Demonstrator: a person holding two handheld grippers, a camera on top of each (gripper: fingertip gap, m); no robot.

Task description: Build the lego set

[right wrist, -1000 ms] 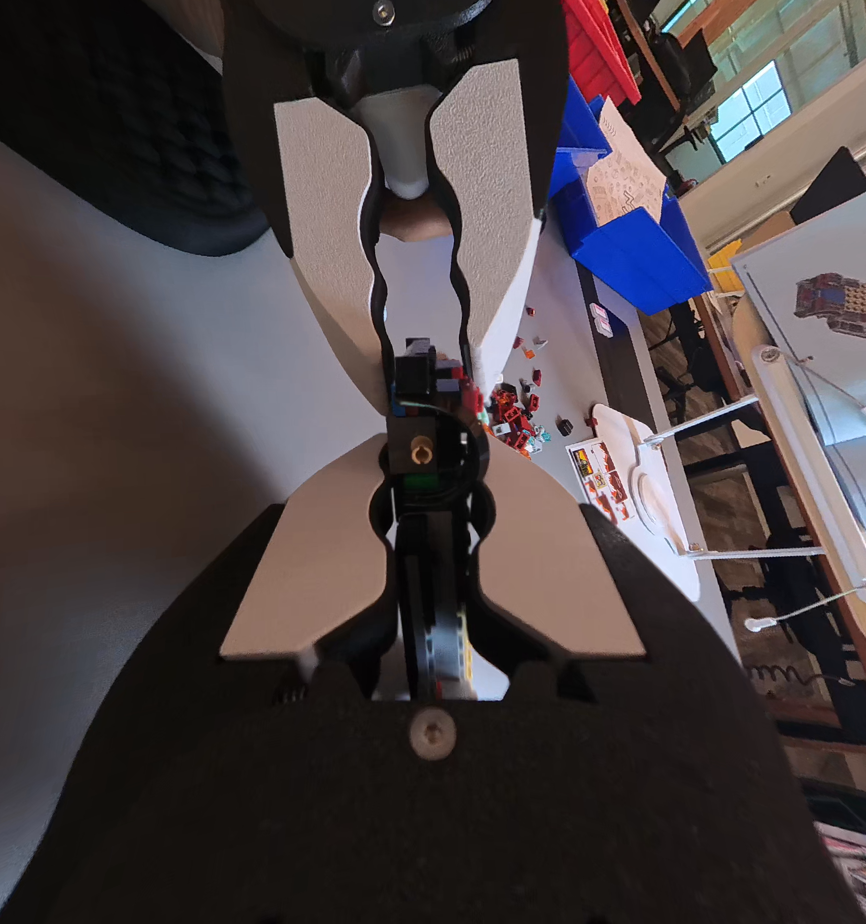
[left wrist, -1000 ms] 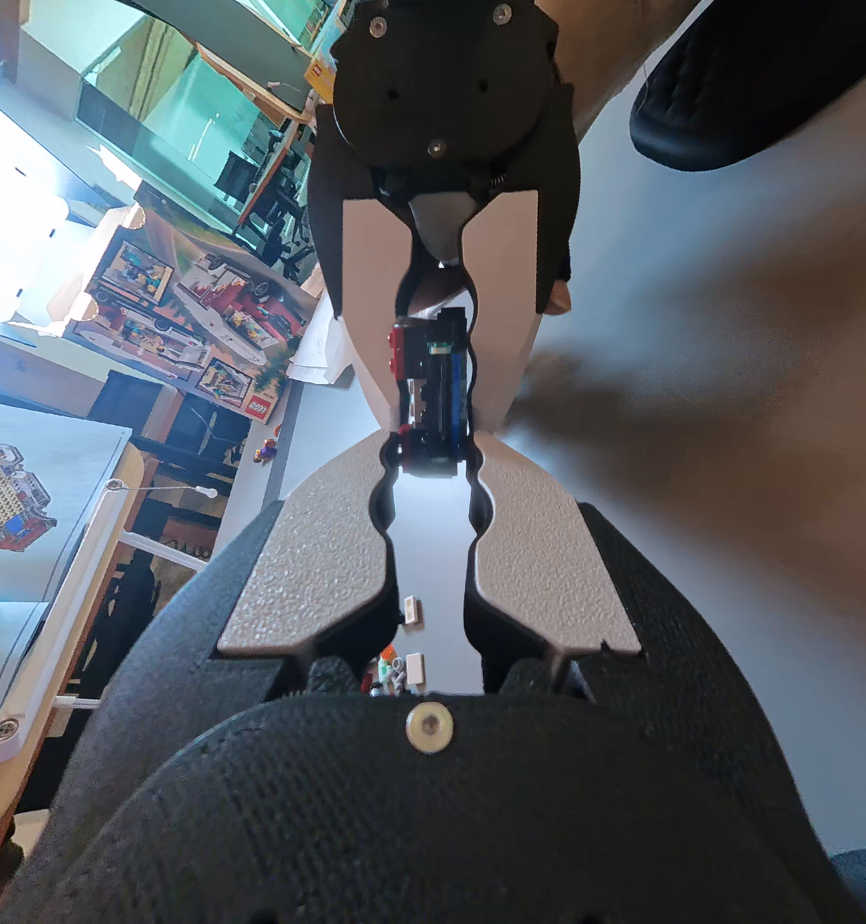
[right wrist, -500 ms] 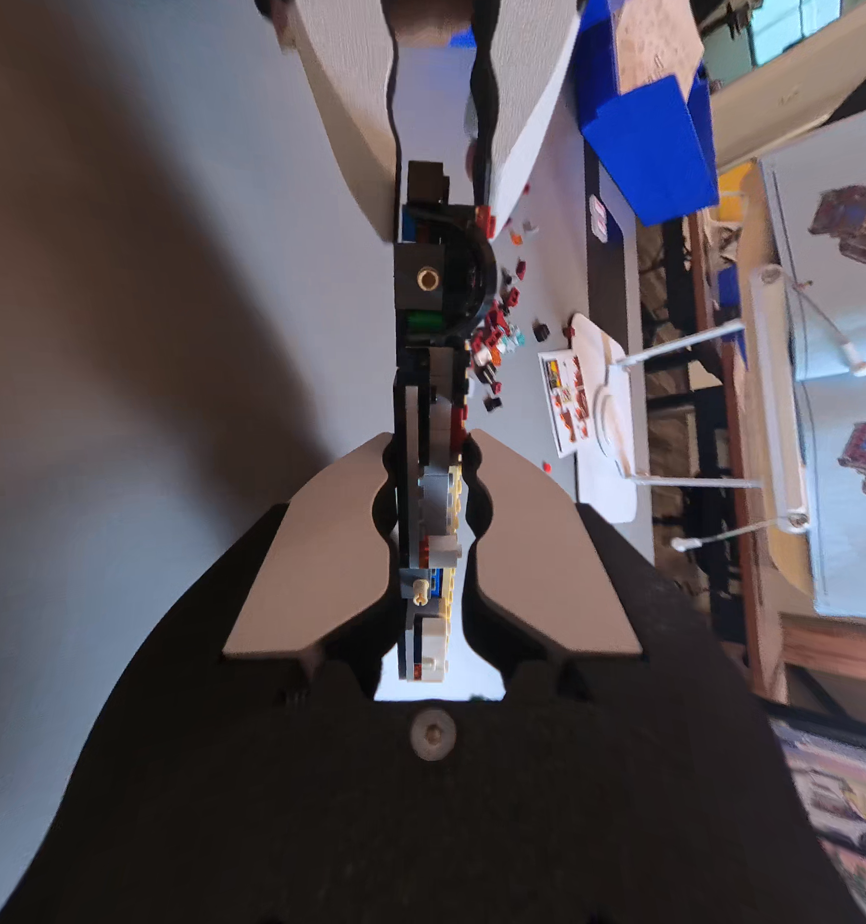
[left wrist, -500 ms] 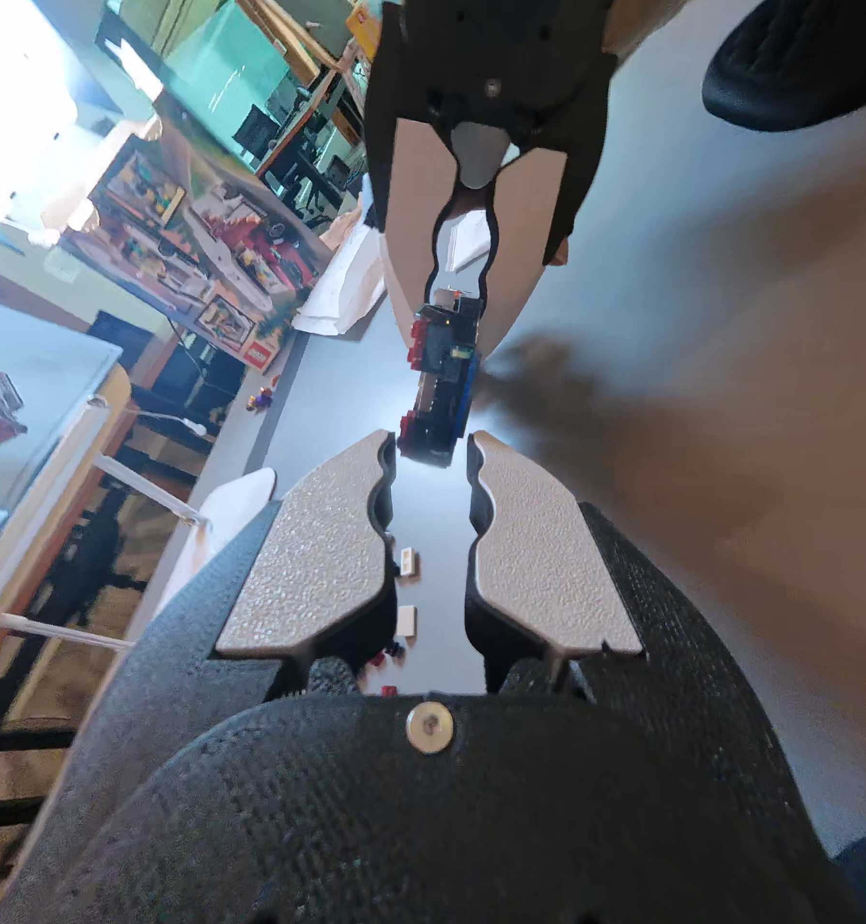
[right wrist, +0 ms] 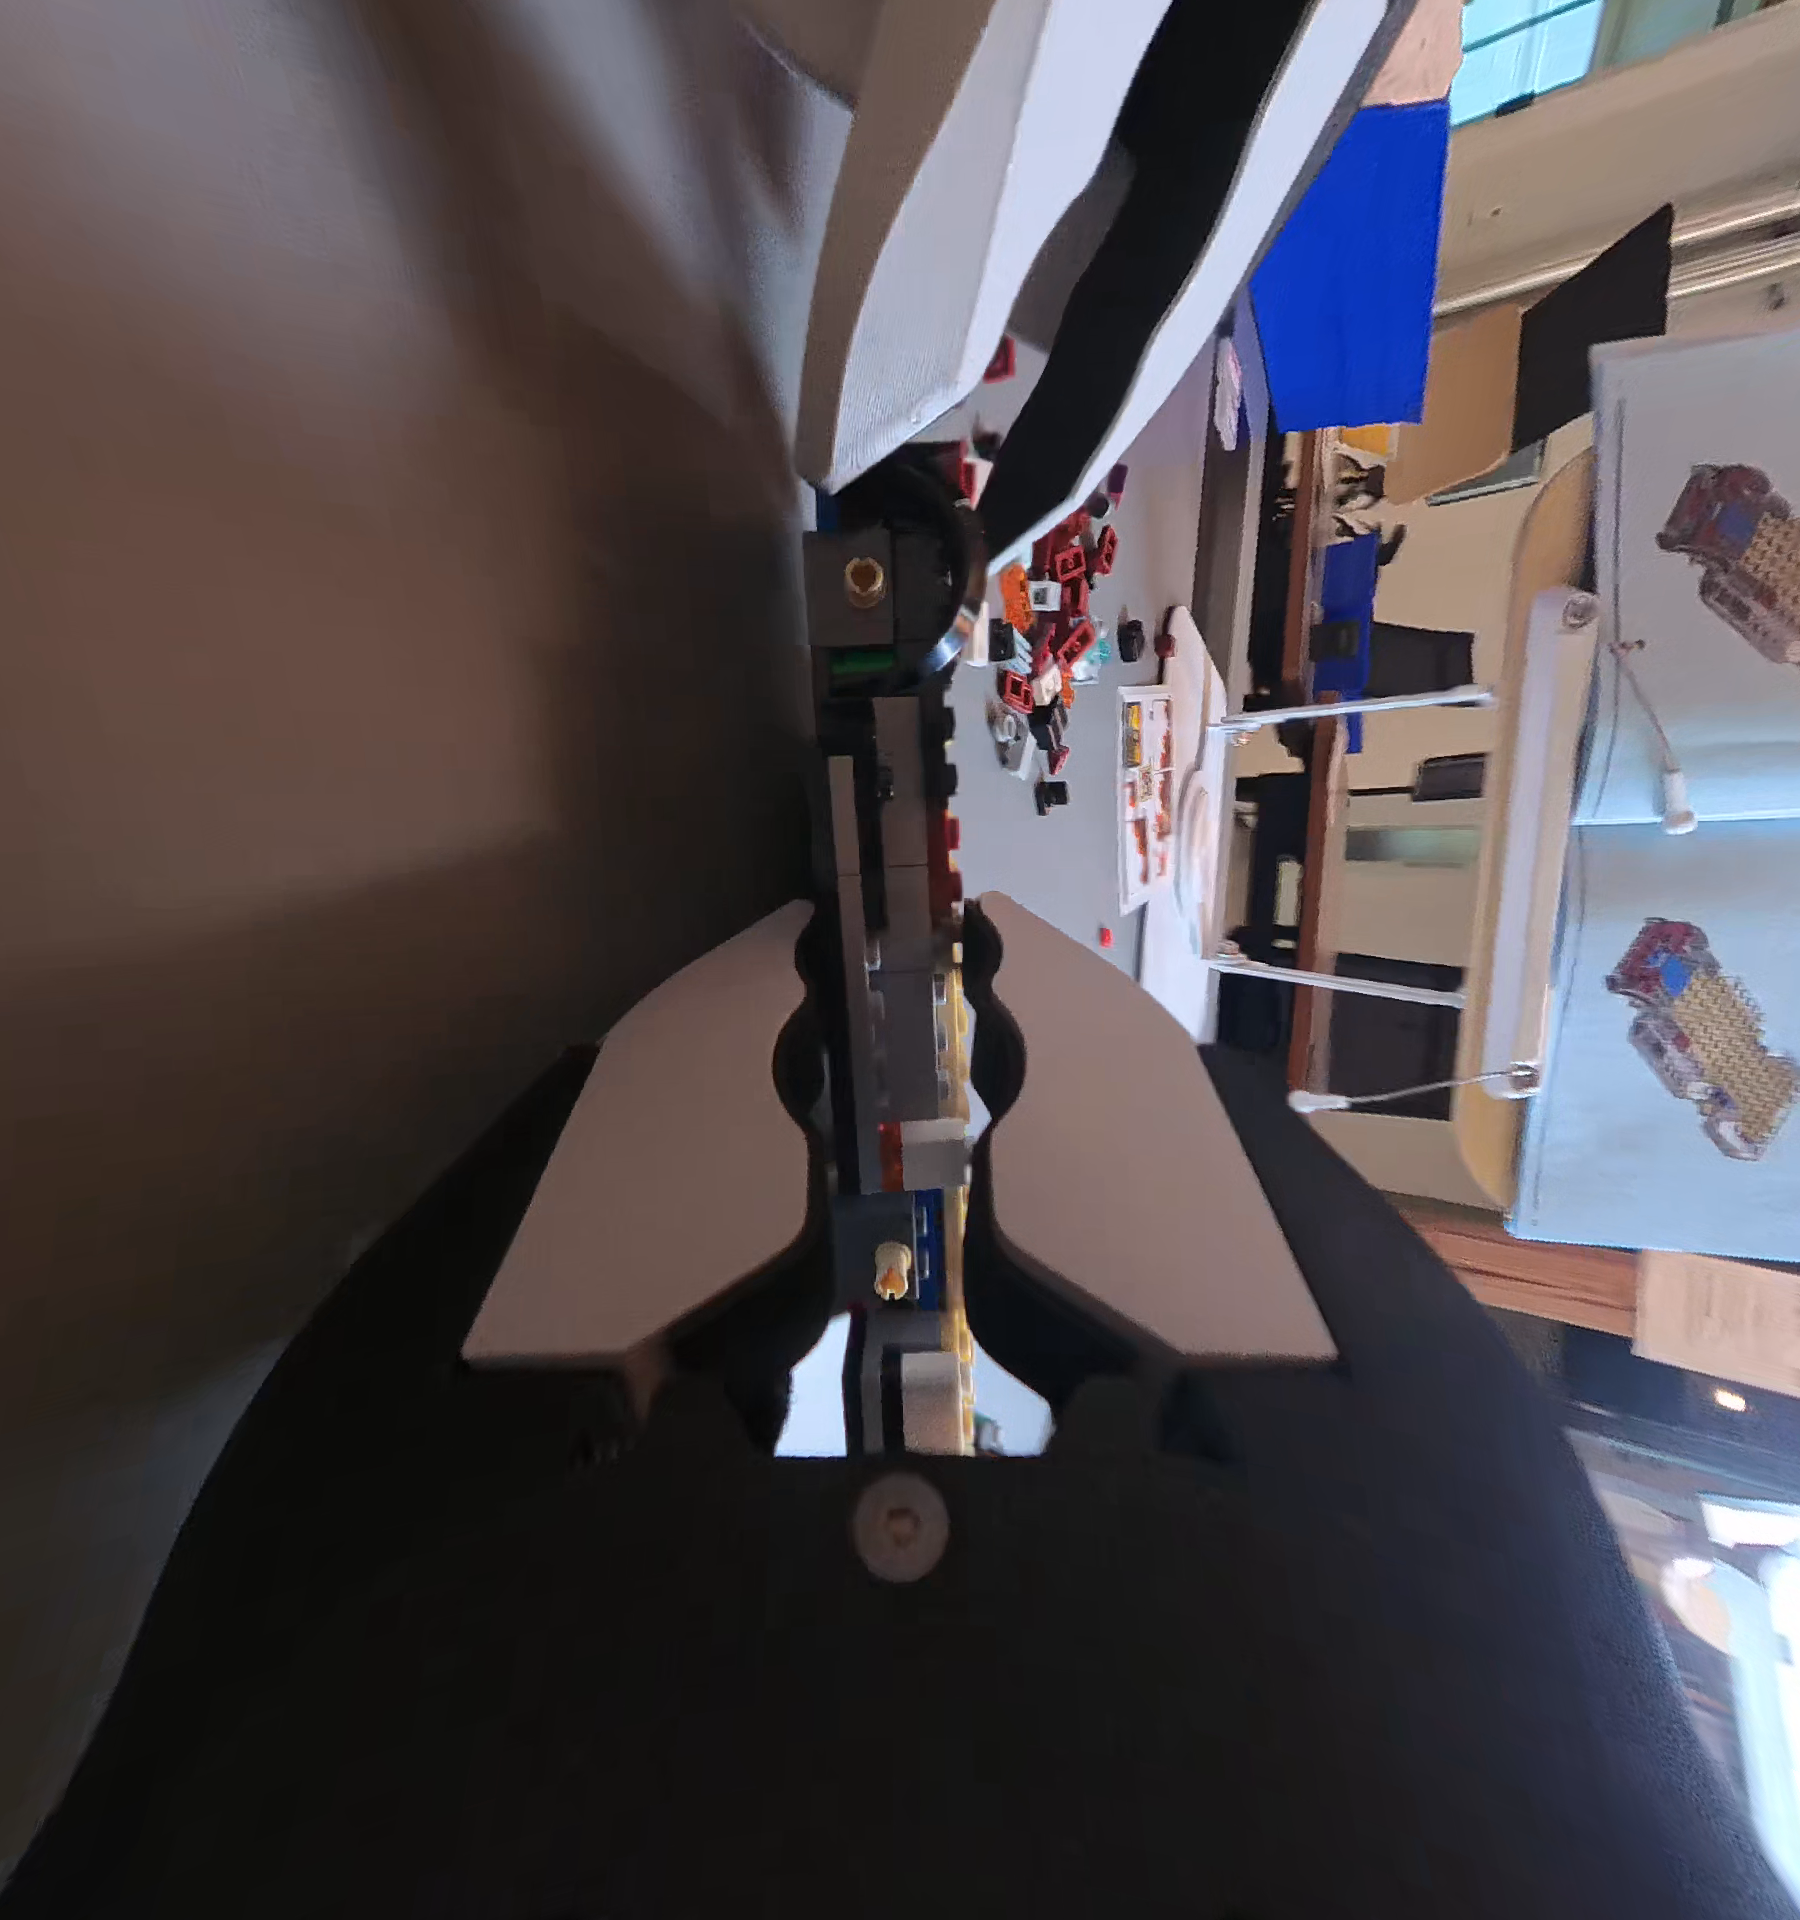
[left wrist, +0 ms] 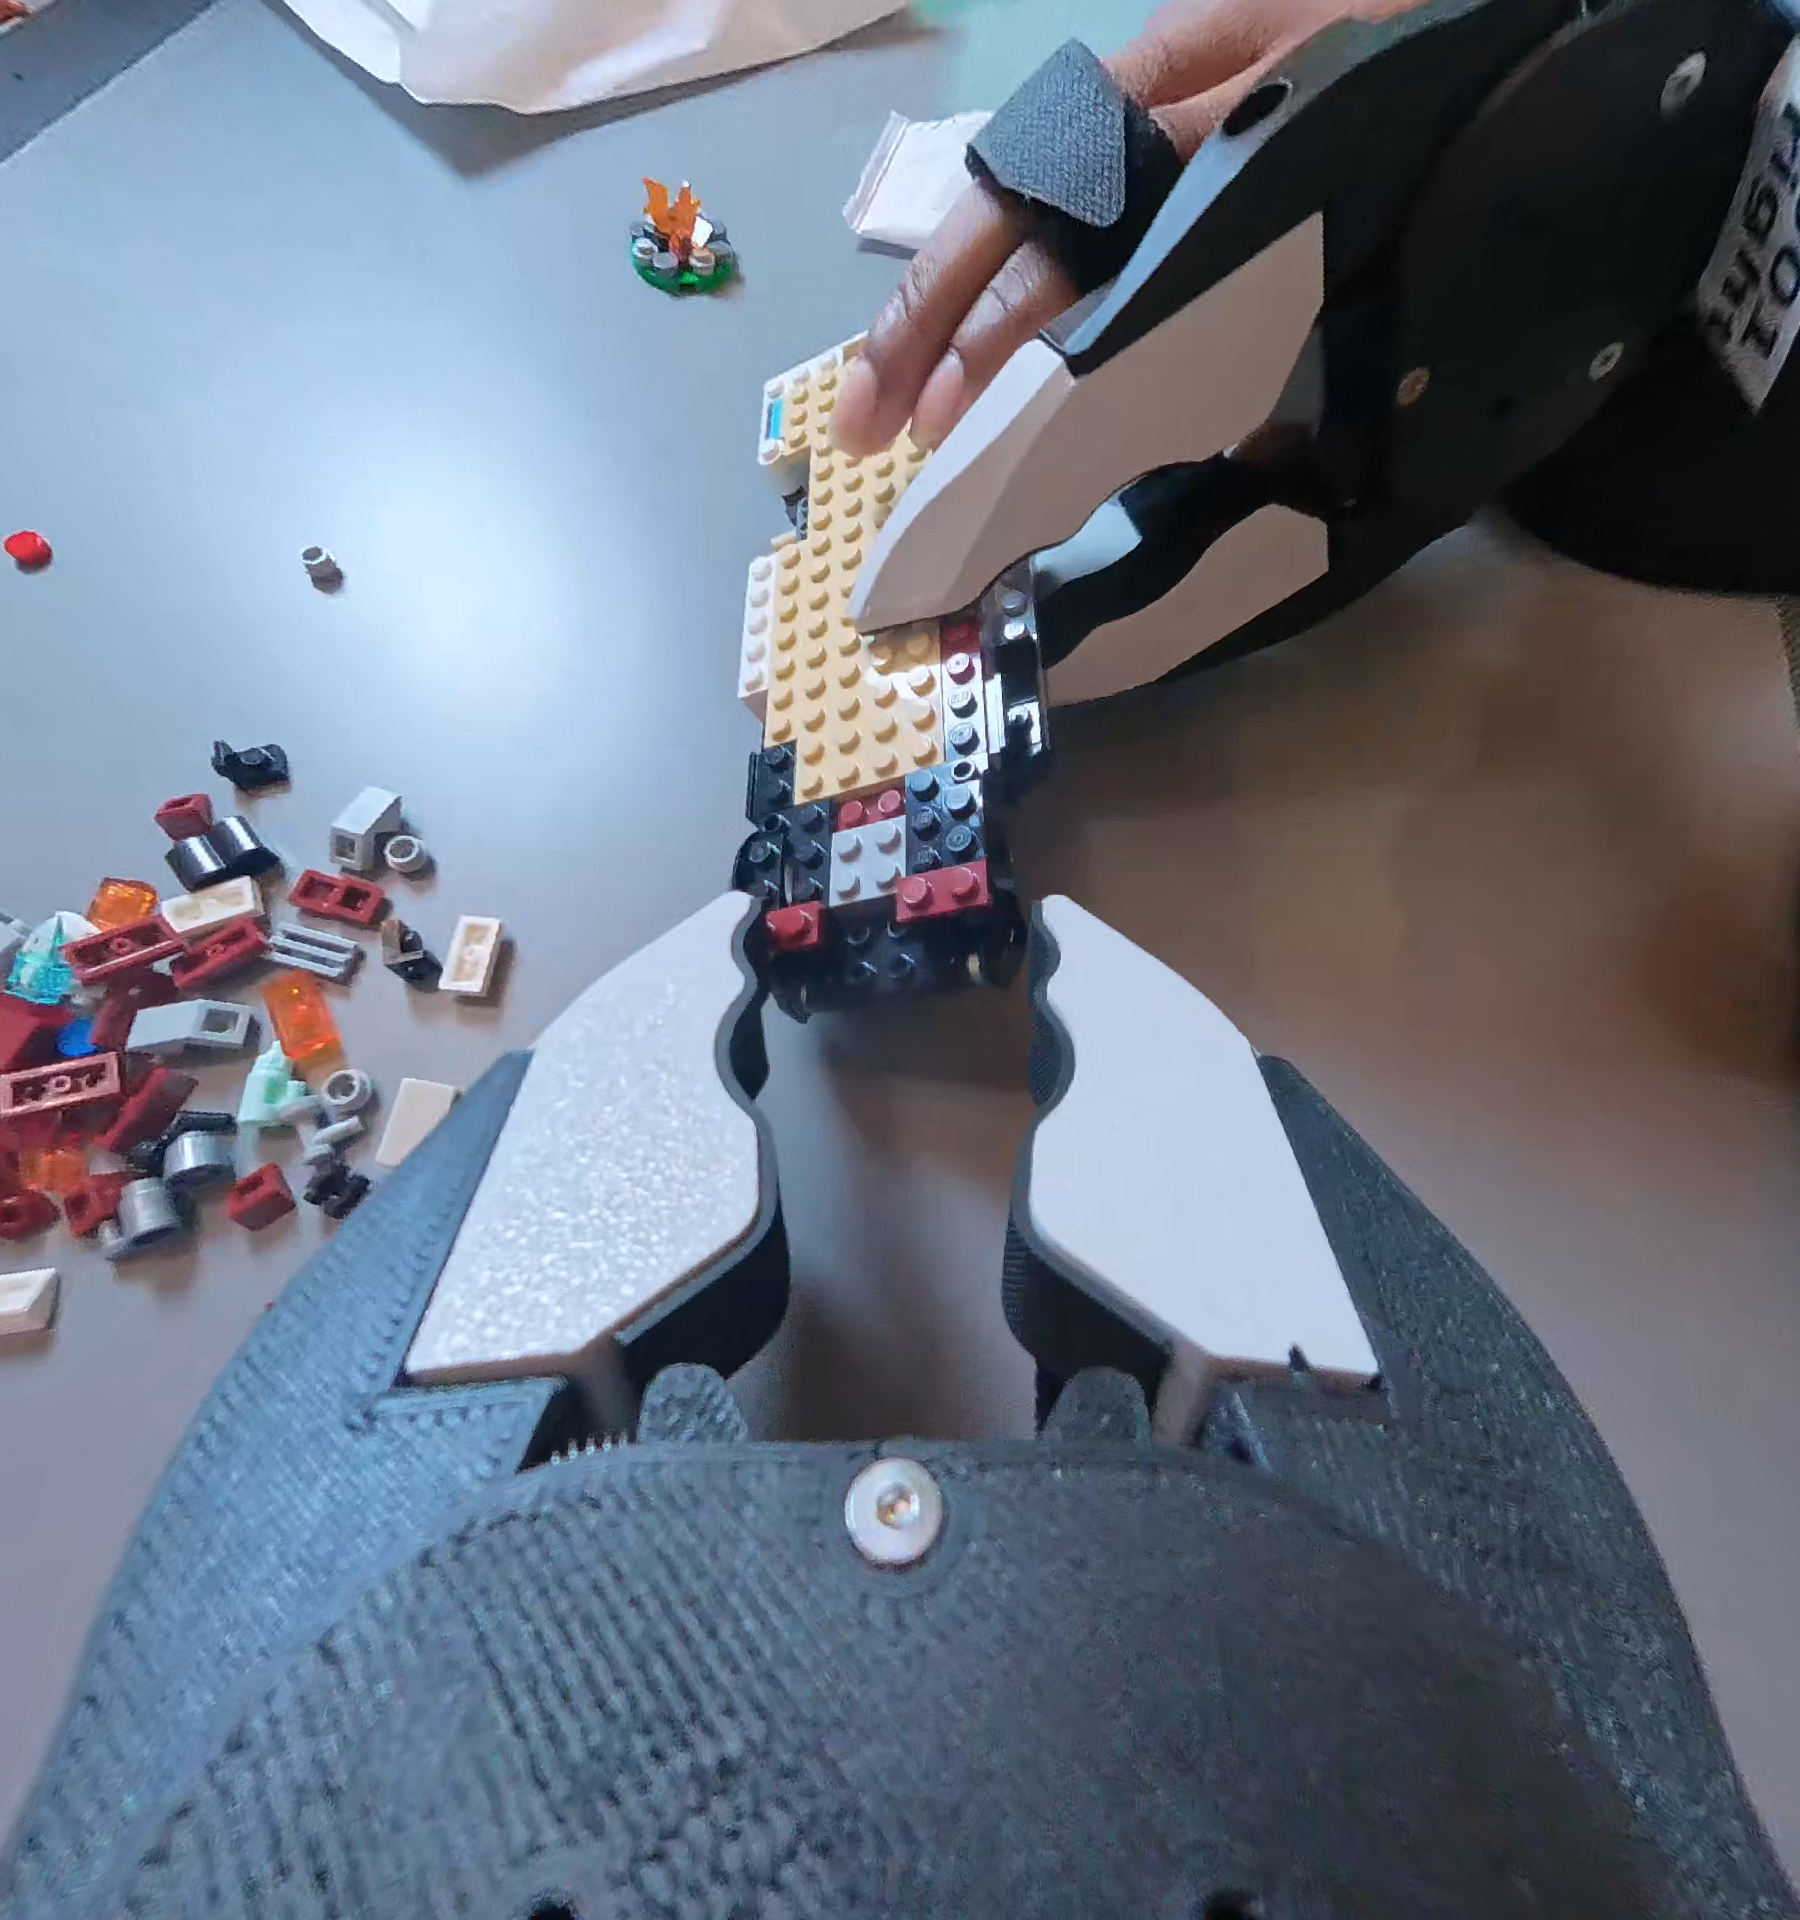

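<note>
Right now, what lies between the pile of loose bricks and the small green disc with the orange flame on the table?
In the left wrist view, only bare grey table separates the pile of loose bricks from the green disc; one small grey stud lies about midway.

The left tongs (left wrist: 891, 935) stand spread, their tips flanking the near end of the brick model (left wrist: 865, 665) with a gap on each side. The right tongs (right wrist: 888, 925) are clamped on that model's far part, both pads pressed to its faces, a gloved hand (left wrist: 989, 270) behind them.

I see left gripper (left wrist: 891, 940) spread around brick model's (left wrist: 865, 717) near end; right gripper (left wrist: 963, 613) clamps far right; loose bricks (left wrist: 148, 1039) left.
</note>
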